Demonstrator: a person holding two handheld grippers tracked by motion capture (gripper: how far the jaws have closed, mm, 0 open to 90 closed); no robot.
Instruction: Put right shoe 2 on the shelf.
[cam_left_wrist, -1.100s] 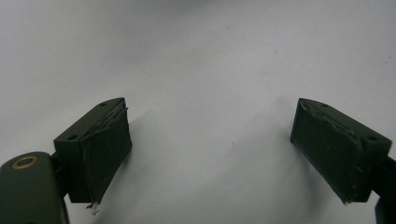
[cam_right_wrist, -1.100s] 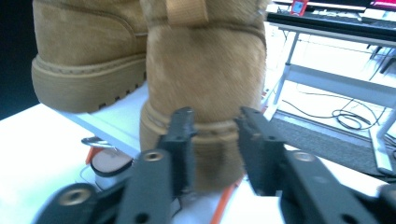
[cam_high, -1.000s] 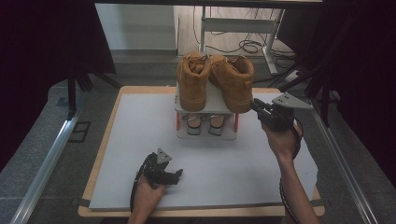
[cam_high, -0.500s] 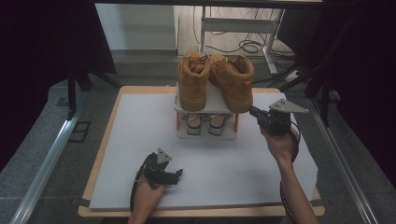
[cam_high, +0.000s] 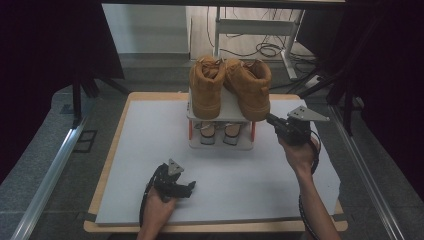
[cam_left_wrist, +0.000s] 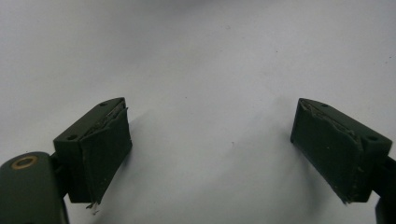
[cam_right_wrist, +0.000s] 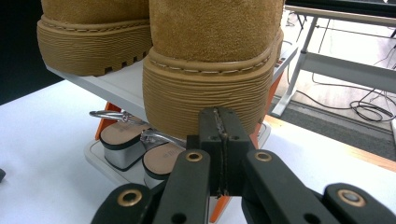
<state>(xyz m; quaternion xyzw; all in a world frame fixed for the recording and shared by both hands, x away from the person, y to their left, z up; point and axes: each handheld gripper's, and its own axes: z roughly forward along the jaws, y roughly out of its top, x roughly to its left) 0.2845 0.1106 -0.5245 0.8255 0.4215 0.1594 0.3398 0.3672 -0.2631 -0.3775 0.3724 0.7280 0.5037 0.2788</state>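
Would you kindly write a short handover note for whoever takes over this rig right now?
Left gripper: open, empty, low over the white table, near edge.
Right gripper: shut on nothing, tips right at the heel of the right tan boot.
Both boots sit on the top shelf of the small white shoe rack; the left tan boot is beside it. A pair of sandals is below.
Done: approach. Left: any handling of the boot.

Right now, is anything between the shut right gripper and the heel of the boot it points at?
No. In the right gripper view the right gripper, jaws pressed together, sits just short of the right boot heel; whether it touches cannot be told.
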